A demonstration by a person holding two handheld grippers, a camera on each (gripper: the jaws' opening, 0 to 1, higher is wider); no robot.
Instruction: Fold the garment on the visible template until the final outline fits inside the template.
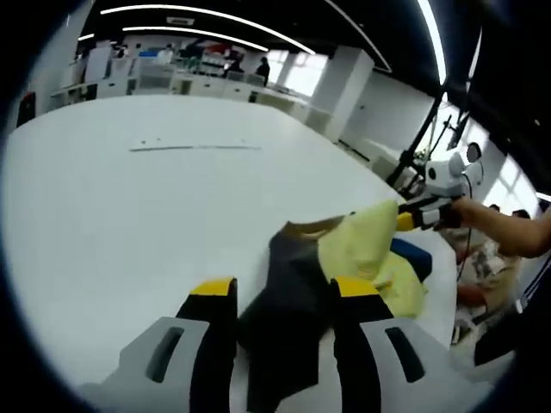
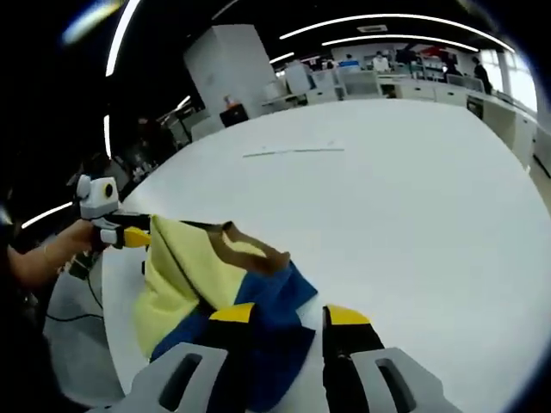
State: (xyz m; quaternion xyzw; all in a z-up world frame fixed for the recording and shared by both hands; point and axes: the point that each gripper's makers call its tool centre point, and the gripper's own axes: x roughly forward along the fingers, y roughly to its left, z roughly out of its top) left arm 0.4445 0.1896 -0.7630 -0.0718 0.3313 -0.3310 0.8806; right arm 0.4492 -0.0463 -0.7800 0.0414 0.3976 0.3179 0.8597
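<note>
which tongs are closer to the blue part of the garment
Right. The right tongs grip the blue part itself; the left tongs hold the yellow edge, well away from it.

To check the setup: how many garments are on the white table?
1: the garment, yellow, blue and dark, is held between the left gripper and the right gripper over the white table.

Long white ceiling light strips (image 1: 198, 34) light both views brightly; the broad white tabletop (image 1: 129, 215) glares, nearly washed out. Fisheye bending curves the edges; motion blur softens everything slightly.
</note>
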